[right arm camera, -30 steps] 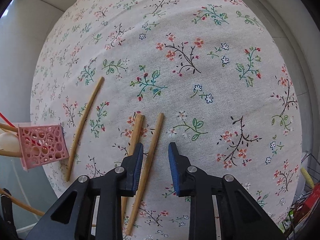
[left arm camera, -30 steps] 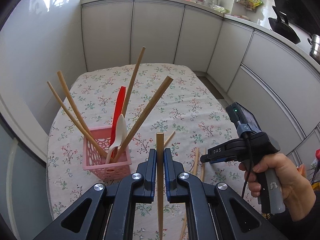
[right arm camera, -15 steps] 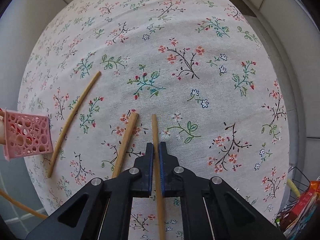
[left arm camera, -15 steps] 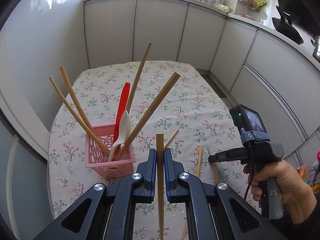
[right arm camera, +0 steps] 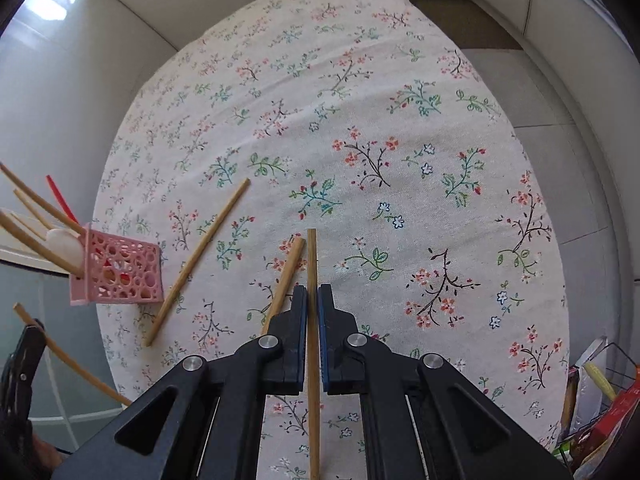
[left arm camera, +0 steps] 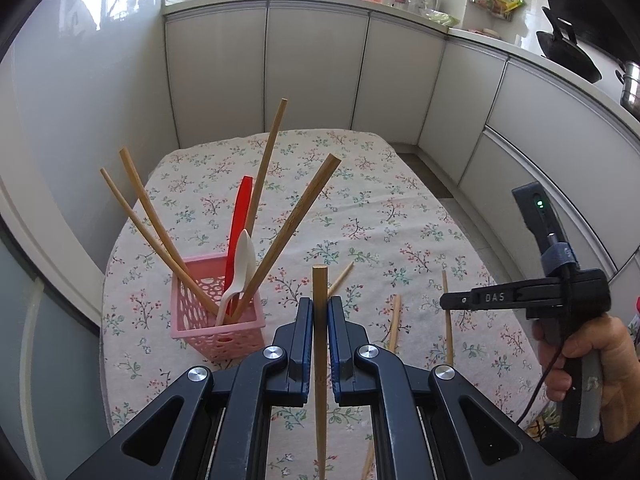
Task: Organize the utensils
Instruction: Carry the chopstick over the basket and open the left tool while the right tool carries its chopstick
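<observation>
- Pink perforated plastic basket: upright near left edge of floral-print tablecloth; holds four slanted bamboo chopsticks, a red plastic utensil handle and a white plastic spoon.
- Left gripper: black frame, blue-lined jaws clamped together on a bamboo chopstick; stick held above cloth, just right of basket, tip protruding beyond jaws.
- Loose bamboo chopstick, long: flat on cloth, diagonal, lower end near basket.
- Loose bamboo chopstick, short-looking: flat on cloth, lower part hidden behind right gripper.
- Right gripper: jaws closed tight on a thin bamboo chopstick; stick runs along gripper axis, just beside loose neighbour; contact with cloth cannot be told.
- Right hand: wrapped round grey gripper handle.
</observation>
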### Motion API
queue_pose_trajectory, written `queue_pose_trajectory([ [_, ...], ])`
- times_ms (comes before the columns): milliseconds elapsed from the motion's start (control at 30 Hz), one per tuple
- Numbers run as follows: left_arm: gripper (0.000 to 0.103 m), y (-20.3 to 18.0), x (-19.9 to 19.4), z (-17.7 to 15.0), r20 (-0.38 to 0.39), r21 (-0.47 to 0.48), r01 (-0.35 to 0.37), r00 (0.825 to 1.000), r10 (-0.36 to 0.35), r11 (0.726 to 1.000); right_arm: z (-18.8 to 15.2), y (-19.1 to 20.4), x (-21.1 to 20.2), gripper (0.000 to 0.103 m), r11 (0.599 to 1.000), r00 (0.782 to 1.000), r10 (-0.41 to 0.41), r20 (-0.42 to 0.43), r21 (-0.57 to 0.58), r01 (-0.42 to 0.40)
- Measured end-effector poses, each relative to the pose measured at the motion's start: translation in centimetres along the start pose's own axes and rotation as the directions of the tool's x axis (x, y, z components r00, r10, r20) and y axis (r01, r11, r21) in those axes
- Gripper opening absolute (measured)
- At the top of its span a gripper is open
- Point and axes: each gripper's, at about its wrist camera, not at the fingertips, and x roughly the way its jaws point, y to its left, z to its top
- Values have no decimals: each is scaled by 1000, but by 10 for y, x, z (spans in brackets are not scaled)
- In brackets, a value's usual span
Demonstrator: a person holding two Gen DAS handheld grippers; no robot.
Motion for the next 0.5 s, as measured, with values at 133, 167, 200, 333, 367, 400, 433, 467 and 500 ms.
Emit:
queue_pose_trajectory([
  [133, 7, -1, -12, 2, 35, -6, 3, 999, -3, 1000, -10, 18, -36, 5, 997, 996, 40, 83, -64, -35],
  [167, 7, 0, -16, 3, 45, -8, 6, 999, -5, 1000, -12, 22, -45, 5, 996, 993, 53, 105, -79, -45],
  [200, 7, 0, -20, 4, 58, -12, 8, 998, -8, 1000, -14, 27, -55, 5, 994, 989, 65, 130, -96, -52],
  [333, 7, 6, -46, 11, 139, -34, 23, 990, -18, 999, -20, 43, -92, 5, 986, 967, 89, 237, -155, -53],
  [367, 7, 8, -54, 12, 164, -41, 25, 986, -18, 999, -21, 47, -100, 5, 986, 960, 89, 265, -162, -46],
  [400, 7, 11, -62, 14, 191, -49, 26, 981, -16, 998, -21, 50, -108, 5, 985, 952, 91, 291, -167, -44],
  [433, 7, 13, -69, 16, 217, -58, 24, 976, -10, 998, -21, 52, -115, 5, 984, 944, 99, 313, -169, -47],
  [467, 7, 17, -77, 18, 243, -69, 17, 970, 0, 998, -21, 55, -119, 5, 984, 937, 111, 332, -171, -56],
  [500, 7, 20, -84, 20, 268, -79, 9, 963, 13, 997, -20, 57, -125, 5, 983, 929, 123, 349, -174, -65],
])
